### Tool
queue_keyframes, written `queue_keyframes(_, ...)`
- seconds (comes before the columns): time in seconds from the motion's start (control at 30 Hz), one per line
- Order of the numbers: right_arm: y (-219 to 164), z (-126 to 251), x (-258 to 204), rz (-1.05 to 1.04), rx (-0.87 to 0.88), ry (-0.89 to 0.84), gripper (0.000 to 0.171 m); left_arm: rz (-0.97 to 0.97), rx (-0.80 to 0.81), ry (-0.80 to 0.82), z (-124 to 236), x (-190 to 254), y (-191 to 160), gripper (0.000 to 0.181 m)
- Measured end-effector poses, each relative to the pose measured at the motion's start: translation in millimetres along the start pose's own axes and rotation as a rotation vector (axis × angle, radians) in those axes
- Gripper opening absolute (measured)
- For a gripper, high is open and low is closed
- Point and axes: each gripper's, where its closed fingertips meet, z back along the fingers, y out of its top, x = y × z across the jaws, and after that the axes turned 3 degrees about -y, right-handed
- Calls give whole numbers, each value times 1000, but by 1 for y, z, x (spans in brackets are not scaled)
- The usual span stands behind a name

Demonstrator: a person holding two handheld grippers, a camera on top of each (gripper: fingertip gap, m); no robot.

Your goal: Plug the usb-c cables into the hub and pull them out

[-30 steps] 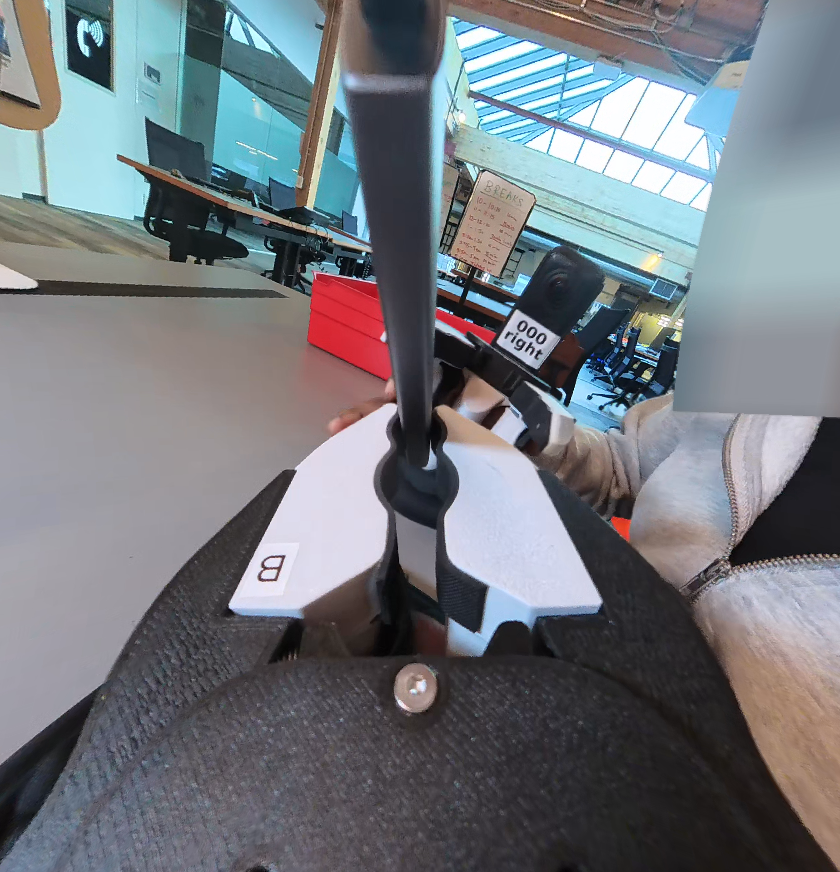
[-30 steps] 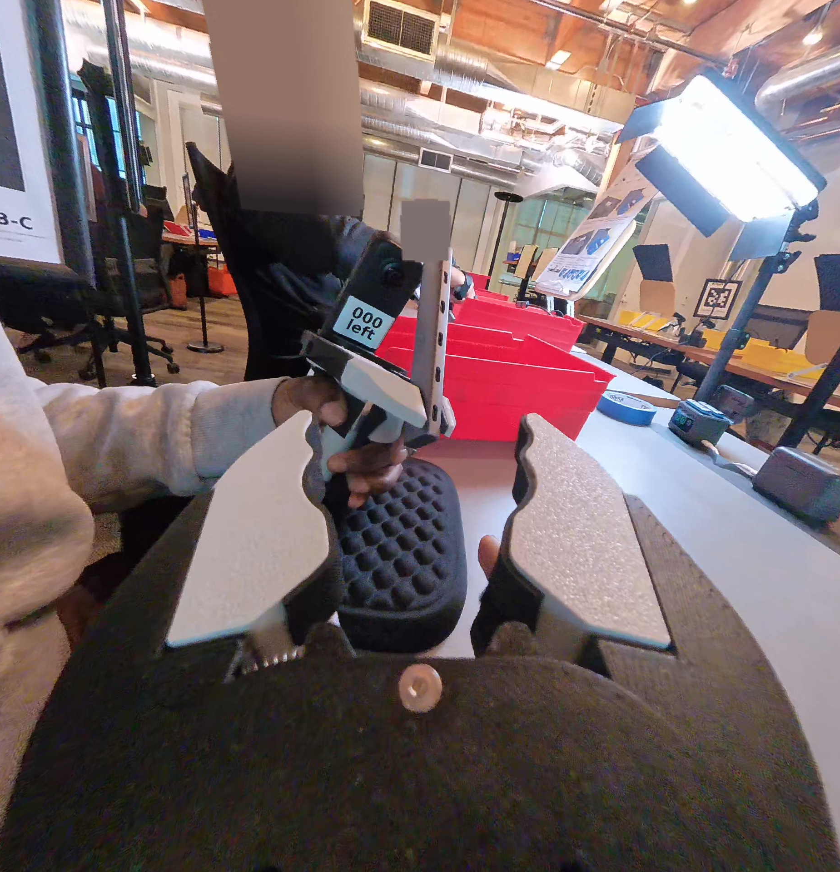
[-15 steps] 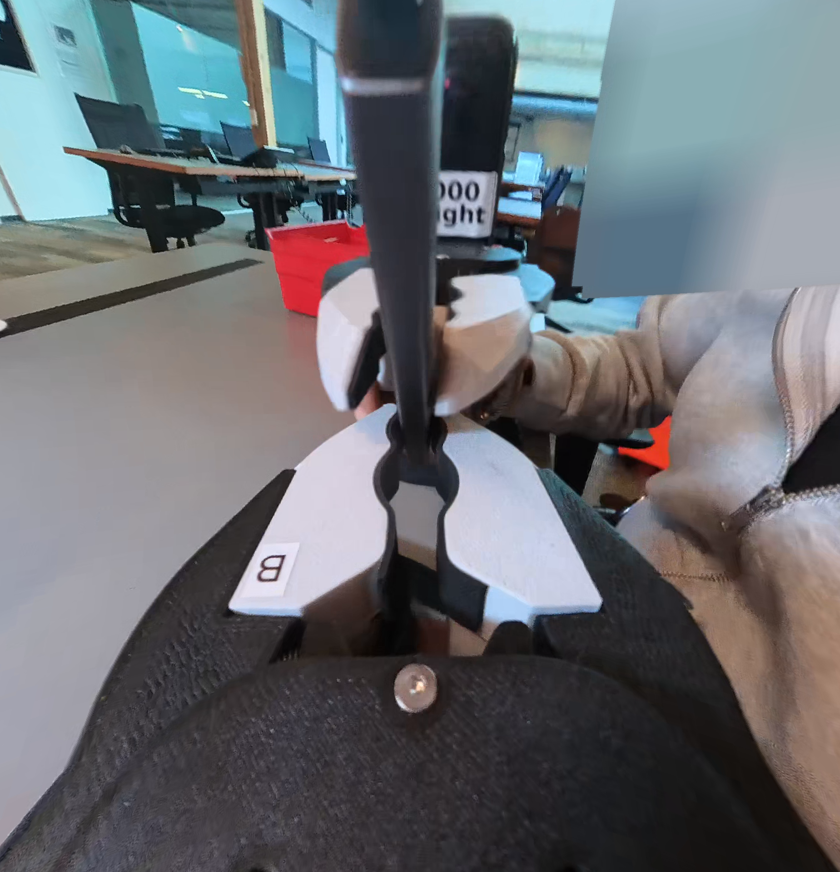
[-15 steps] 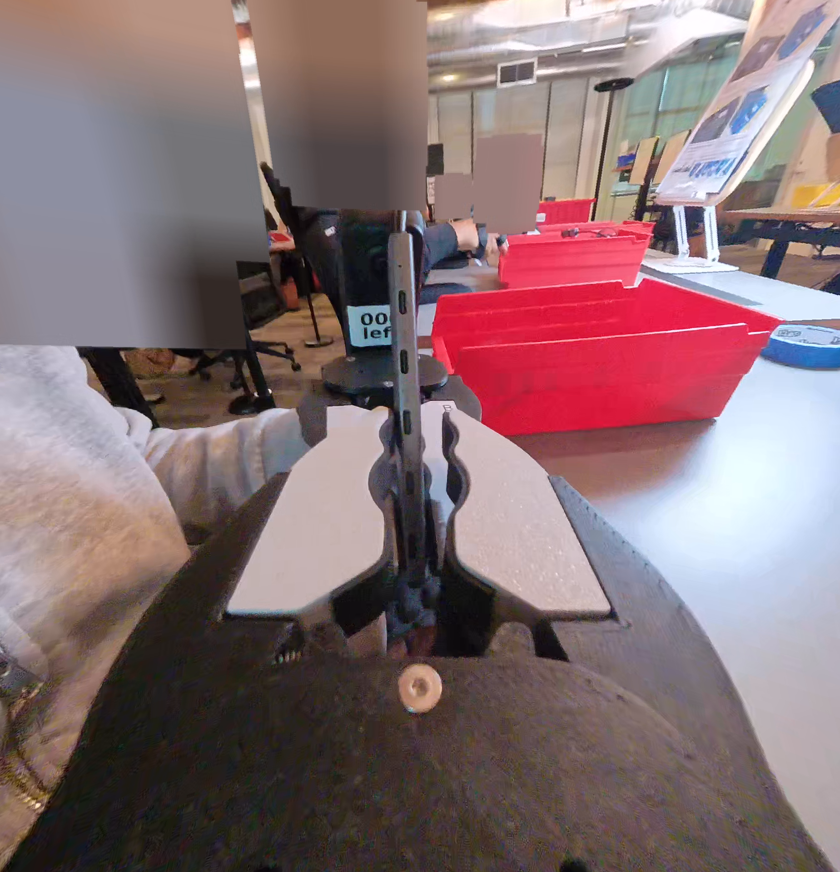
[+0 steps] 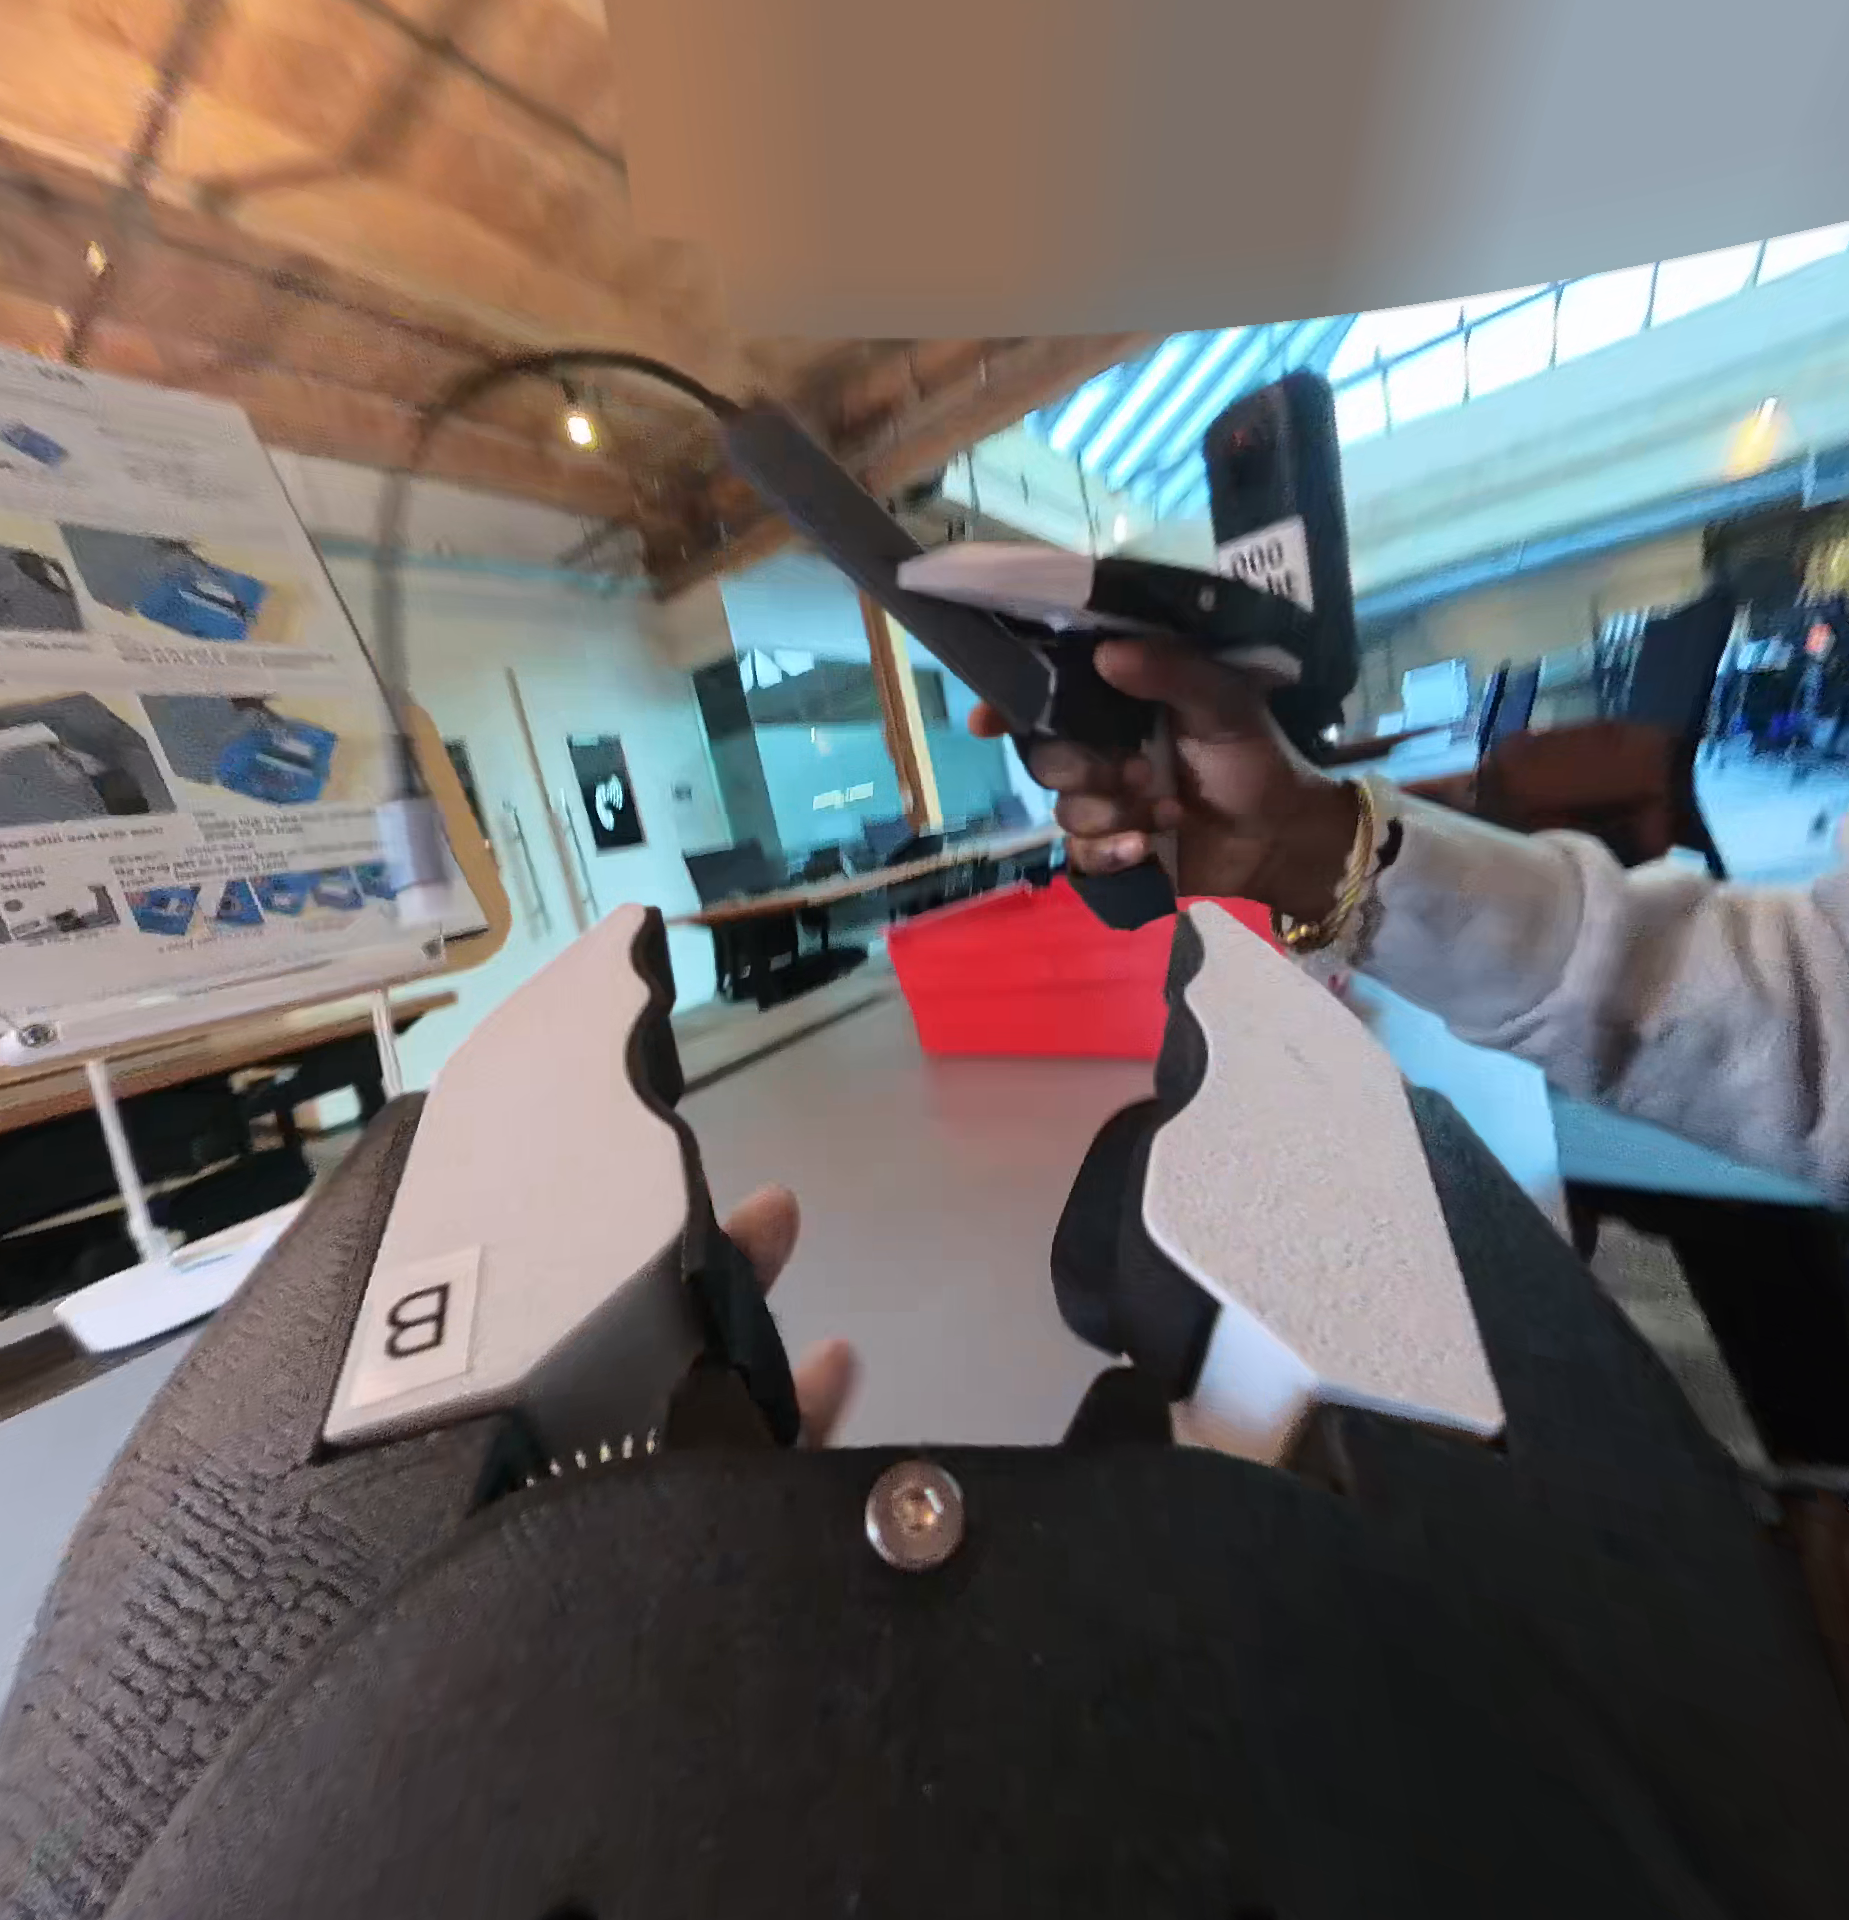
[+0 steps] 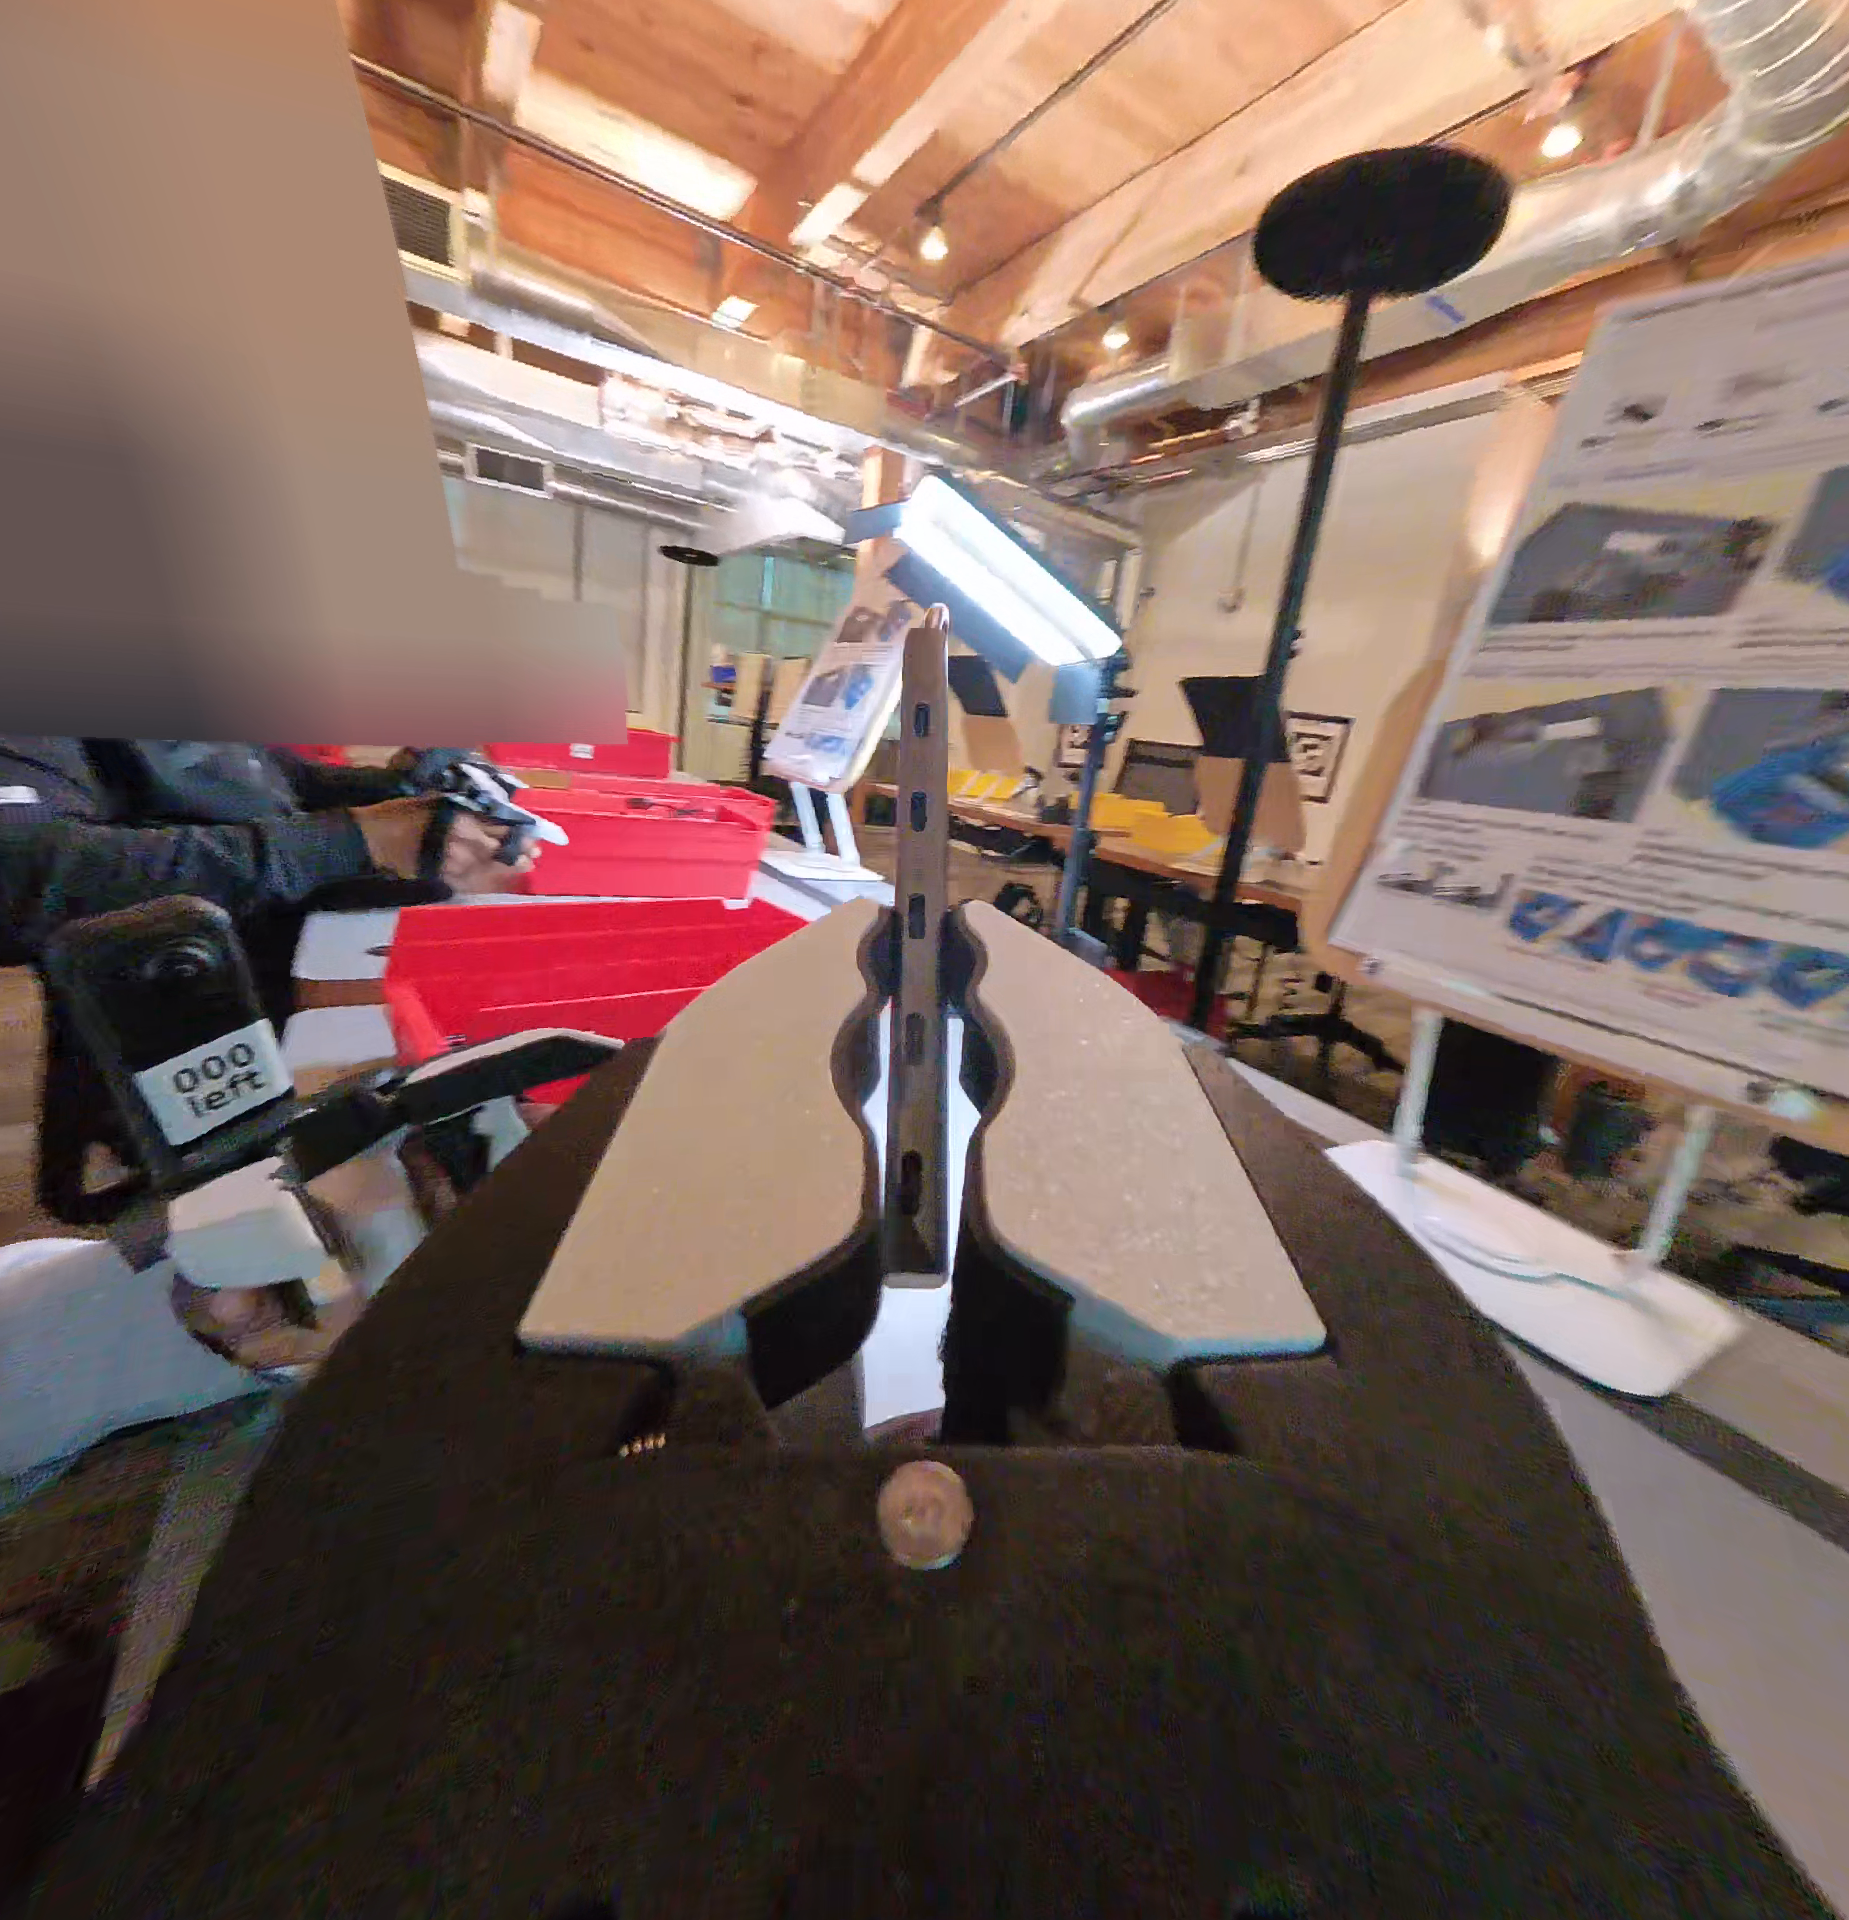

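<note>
The grey surface [image 5: 899, 1226] runs bare ahead of the left tongs [image 5: 915, 997] to a red bin [image 5: 1013, 987] at its far end, and a poster stand [image 5: 172, 727] borders its left edge. The left tongs stand wide apart, holding nothing. The right tongs [image 6: 922, 935] are clamped on the slim grey hub [image 6: 922, 831], held up in the air above the surface with its port edge facing the camera. The hub's cable [image 5: 463, 416] arcs away and seems to hang free, though blur hides its end.

Hub [image 6: 922, 935] upright at frame centre between right gripper [image 6: 921, 940] fingers; bin [image 6: 577, 961] left behind; poster stand [image 6: 1668, 727] at right.
</note>
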Motion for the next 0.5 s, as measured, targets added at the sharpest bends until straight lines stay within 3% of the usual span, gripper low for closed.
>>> queue_keyframes(0.23, 64, 72, 83, 320, -114, -334, 9, 108, 191, -19, 17, -7, 21, 92)
queue_keyframes(0.5, 84, 162, 185, 498, -600, -573, 10, 97, 202, -16, 18, -6, 22, 90)
